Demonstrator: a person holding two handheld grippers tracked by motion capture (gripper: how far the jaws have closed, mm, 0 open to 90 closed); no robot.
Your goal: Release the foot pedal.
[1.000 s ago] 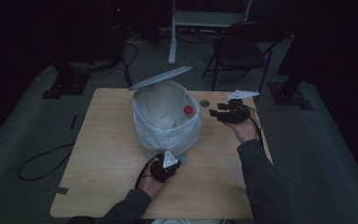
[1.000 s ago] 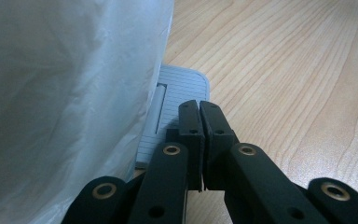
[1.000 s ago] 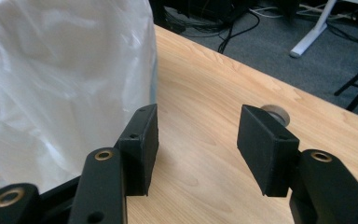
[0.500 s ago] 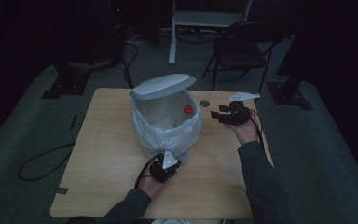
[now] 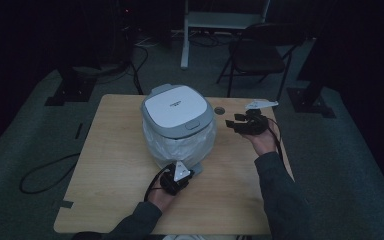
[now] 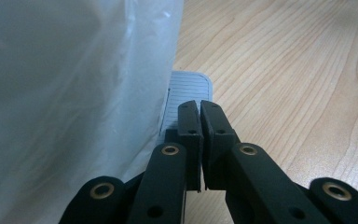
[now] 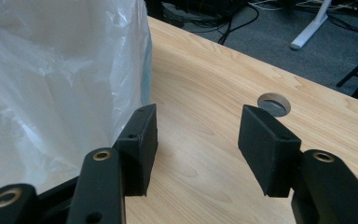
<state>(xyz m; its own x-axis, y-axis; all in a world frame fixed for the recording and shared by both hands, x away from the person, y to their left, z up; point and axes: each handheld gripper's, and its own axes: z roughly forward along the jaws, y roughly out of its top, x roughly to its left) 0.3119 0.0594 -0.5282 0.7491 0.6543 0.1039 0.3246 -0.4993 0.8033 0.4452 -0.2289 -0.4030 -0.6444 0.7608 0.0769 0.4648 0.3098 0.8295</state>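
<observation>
Left hand-held gripper, jaws together, apparently rests on the bin's pedal; right hand-held gripper hovers, jaws apart.

Bin: smooth grey plastic lid; liner thin glossy plastic film; table matt wood grain.

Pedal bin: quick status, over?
Left gripper shut over pedal, nothing gripped. Right gripper open, empty, beside bin. Lid down. Nothing in the way.

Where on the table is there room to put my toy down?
Left of the bin, the table is bare to its edge. Near the front edge, between the two sleeves, is free too. It is crowded at the pedal, where the left tongs sit.
</observation>
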